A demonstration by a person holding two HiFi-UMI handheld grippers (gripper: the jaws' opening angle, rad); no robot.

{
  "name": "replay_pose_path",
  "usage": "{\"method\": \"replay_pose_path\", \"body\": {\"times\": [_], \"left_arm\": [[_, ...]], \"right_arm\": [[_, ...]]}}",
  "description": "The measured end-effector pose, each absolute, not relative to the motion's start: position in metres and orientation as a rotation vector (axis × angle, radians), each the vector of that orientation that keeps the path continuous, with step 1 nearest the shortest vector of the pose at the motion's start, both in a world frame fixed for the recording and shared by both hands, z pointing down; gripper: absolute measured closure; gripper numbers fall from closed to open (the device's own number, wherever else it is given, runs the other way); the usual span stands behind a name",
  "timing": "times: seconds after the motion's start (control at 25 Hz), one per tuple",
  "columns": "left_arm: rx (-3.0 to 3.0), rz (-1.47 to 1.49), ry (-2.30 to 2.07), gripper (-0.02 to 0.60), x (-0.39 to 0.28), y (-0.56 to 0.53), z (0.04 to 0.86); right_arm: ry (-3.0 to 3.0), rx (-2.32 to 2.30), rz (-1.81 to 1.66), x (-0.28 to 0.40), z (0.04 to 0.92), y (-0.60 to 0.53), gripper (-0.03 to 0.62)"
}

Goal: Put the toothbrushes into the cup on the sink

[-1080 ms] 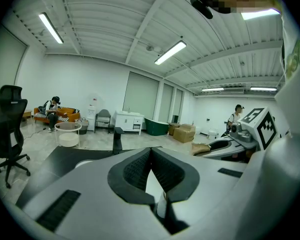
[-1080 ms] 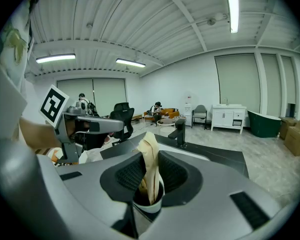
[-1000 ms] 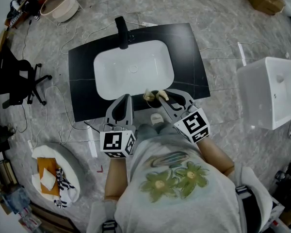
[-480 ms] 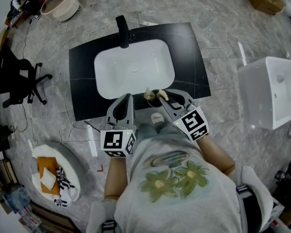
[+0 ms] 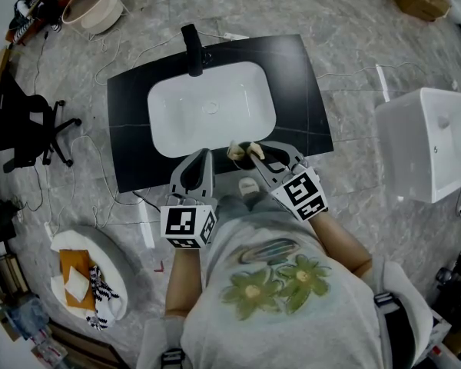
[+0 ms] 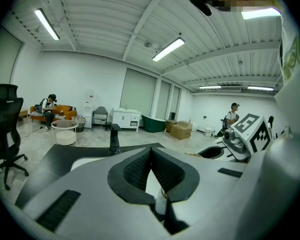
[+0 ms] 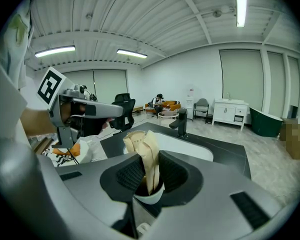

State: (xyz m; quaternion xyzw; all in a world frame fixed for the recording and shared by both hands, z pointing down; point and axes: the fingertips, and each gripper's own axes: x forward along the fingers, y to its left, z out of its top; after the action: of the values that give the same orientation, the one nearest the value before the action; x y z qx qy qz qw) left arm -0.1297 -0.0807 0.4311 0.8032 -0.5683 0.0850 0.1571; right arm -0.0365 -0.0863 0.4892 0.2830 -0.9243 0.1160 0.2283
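While the left tongs (image 5: 199, 162) rest pressed together and empty, the right tongs (image 7: 149, 170) pinch a bundle of tan toothbrushes (image 7: 142, 144). Their lower ends dip into the white cup (image 7: 149, 198), which stands near the front edge of the black counter (image 5: 131, 144). A sideways nudge or tilted release could likely tip the cup off. An office chair (image 5: 23, 121) stands at left. The white basin (image 5: 211, 110) and black tap (image 5: 192, 48) are central, and a white box (image 5: 430, 144) sits at right.

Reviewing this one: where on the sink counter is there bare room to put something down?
Bare: the black counter strip left of the basin, the wider strip right of it, and the back corners either side of the faucet. Crowded: the front edge, where the cup, the toothbrushes in the right tongs and the left tongs gather.
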Motion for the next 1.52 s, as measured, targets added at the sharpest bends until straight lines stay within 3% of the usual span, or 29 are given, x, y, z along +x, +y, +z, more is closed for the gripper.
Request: {"method": "replay_pose_path", "body": {"times": [1.28, 1.52], "left_arm": [[2.285, 0.251, -1.616, 0.563, -0.127, -0.07, 0.436], [2.279, 0.255, -1.622, 0.563, -0.128, -0.066, 0.436]], "right_arm": [[-2.495, 0.734, 0.35, -0.039, 0.516, -0.077, 0.514], [-2.499, 0.737, 0.346, -0.038, 0.514, -0.077, 0.456]]}}
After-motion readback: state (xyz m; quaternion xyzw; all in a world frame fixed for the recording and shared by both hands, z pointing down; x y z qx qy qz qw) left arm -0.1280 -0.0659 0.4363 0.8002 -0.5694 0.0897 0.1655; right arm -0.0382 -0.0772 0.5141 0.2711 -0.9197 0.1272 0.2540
